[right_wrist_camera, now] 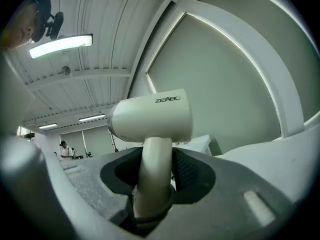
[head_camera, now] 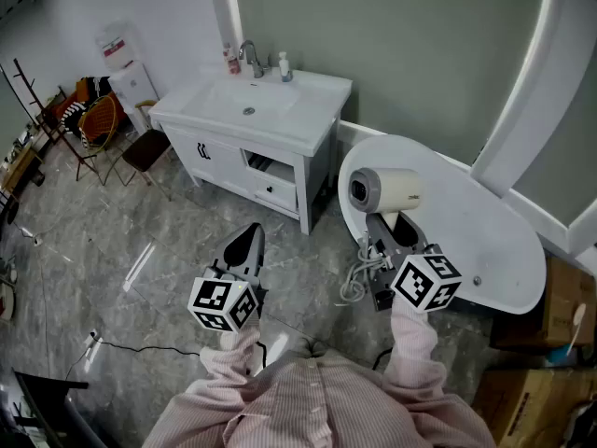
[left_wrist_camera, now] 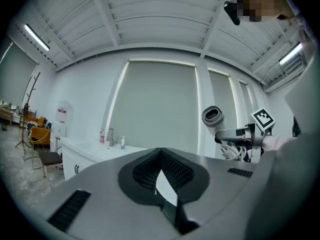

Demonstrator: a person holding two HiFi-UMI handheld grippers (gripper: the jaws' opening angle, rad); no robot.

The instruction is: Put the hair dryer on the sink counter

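A cream hair dryer [head_camera: 387, 191] with a grey end hangs in the air, its barrel level, in front of a white oval tub [head_camera: 494, 250]. My right gripper [head_camera: 392, 233] is shut on its handle from below; in the right gripper view the handle [right_wrist_camera: 156, 169] fills the space between the pads. The dryer's coiled white cord [head_camera: 357, 278] dangles beside that gripper. The white sink counter [head_camera: 308, 119] with its faucet [head_camera: 250, 59] stands to the far left of the dryer. My left gripper [head_camera: 247, 243] is lower left, shut and empty. The left gripper view shows the dryer [left_wrist_camera: 212, 117] at its right.
A soap bottle [head_camera: 284, 66] and a small red bottle [head_camera: 229, 61] stand by the faucet. A chair [head_camera: 145, 147] and a water dispenser [head_camera: 126, 77] are left of the cabinet. Cardboard boxes [head_camera: 564, 301] sit at the right. A black cable [head_camera: 140, 348] lies on the tiled floor.
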